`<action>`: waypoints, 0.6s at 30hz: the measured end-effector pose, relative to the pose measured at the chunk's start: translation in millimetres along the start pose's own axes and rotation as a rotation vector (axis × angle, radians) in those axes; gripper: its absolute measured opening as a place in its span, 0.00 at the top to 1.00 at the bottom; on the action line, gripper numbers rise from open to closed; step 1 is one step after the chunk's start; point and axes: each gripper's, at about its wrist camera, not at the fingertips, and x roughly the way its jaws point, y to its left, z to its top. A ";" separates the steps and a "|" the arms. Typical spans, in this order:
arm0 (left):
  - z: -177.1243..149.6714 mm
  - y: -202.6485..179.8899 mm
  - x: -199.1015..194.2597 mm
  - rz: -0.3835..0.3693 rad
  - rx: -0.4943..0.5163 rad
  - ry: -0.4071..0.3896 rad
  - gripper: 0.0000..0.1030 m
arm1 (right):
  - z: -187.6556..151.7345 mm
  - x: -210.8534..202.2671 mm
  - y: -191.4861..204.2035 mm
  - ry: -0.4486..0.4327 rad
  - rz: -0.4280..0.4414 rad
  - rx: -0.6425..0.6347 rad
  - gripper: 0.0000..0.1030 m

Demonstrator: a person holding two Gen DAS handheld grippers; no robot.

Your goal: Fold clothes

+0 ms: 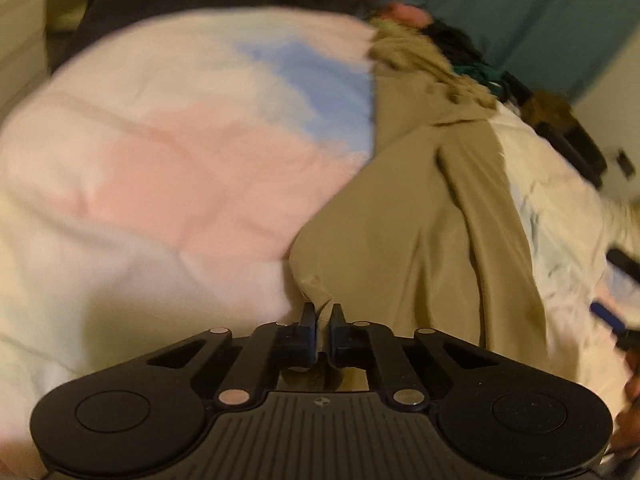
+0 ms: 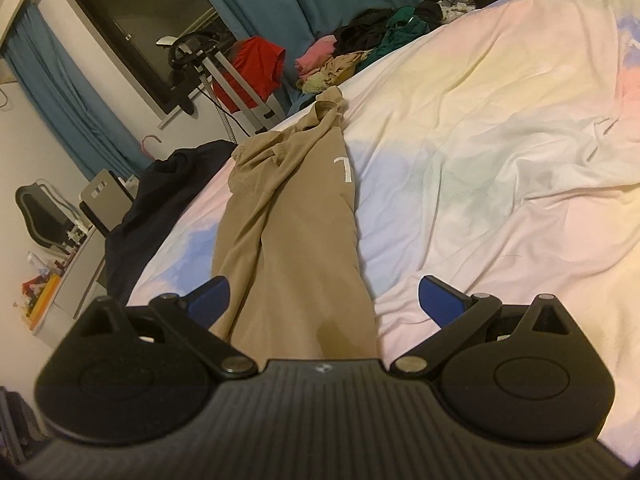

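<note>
I am gripping a hem corner of the tan garment (image 1: 400, 216) in my left gripper (image 1: 322, 312), jaws pinched shut on it; my right gripper (image 2: 324, 296) is straddling it, jaws wide. It is lying bunched lengthwise on the bed (image 2: 500, 160); judged barely begun, with the clothes pile (image 2: 360, 52) awaiting folding.

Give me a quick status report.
Left gripper shut on tan garment. Right gripper open, straddling it. Clothes pile beyond, clear.

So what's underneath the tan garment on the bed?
The tan garment lies directly on the pastel bedsheet, which shows on both sides of it. Whatever sits beneath its middle is covered. The left gripper pinches its edge; the right gripper is open.
</note>
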 end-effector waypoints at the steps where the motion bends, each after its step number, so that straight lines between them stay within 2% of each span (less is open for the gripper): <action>1: -3.1 -9.5 -8.0 0.006 0.057 -0.042 0.94 | 0.4 -0.6 -0.1 -0.002 -0.001 0.000 0.01; 6: -27.0 -57.9 -51.0 0.019 0.355 -0.248 0.95 | 3.7 -7.4 0.4 -0.029 -0.015 -0.004 0.01; 8: -37.9 -77.4 -62.9 0.011 0.464 -0.289 0.95 | 6.6 -11.7 0.0 -0.050 -0.019 -0.001 0.01; 13: -62.0 -116.5 -65.3 -0.017 0.672 -0.278 0.95 | 14.1 -22.2 -3.3 -0.110 0.003 0.023 0.01; 18: -78.1 -138.9 -42.2 -0.045 0.755 -0.215 0.95 | 15.0 -24.4 -2.3 -0.120 0.004 0.011 0.01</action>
